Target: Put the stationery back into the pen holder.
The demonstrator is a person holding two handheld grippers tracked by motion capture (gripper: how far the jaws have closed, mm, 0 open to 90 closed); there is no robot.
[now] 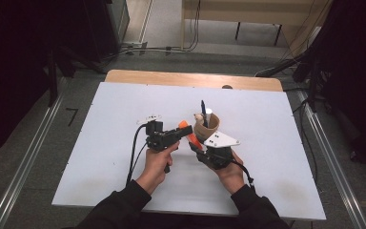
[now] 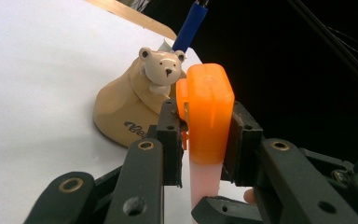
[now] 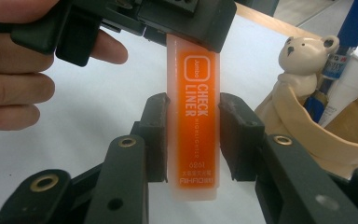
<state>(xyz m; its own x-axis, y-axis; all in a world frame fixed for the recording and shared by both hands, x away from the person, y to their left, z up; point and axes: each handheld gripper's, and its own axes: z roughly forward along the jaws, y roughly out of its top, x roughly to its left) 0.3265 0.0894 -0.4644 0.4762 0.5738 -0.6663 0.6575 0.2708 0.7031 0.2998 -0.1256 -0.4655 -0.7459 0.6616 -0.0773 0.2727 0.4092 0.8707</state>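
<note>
Found the highlighter point(image 3: 194, 121) held clear of the table point(image 1: 124, 143), just on the person's side of the bear holder point(image 2: 121, 107), apart from it. Found the left gripper point(image 2: 205, 135) closed narrow on the orange cap point(image 2: 209, 112), pads pressing both flat sides. Found the right gripper point(image 3: 193, 140) clamped likewise on the printed barrel point(image 3: 194, 186), pads square against it, jaws partly closed to the barrel's width. Nothing else in either grip.

Key relation: traced the long axis in the high view from the cap end, up and left, to the barrel end, down and right. Placed the left gripper at the far cap end, the right at the near end, the two close together and both set across the axis. Seen through the right gripper view, upright between the jaws with the cap end farthest off.

Judged as uncapping, with both holds taken and the cap apparently on. Expect a straight pull along that axis, hands parting. Risk: a sideways pull towards the holder, knocking the blue pen point(image 2: 191, 23) standing in it.
</note>
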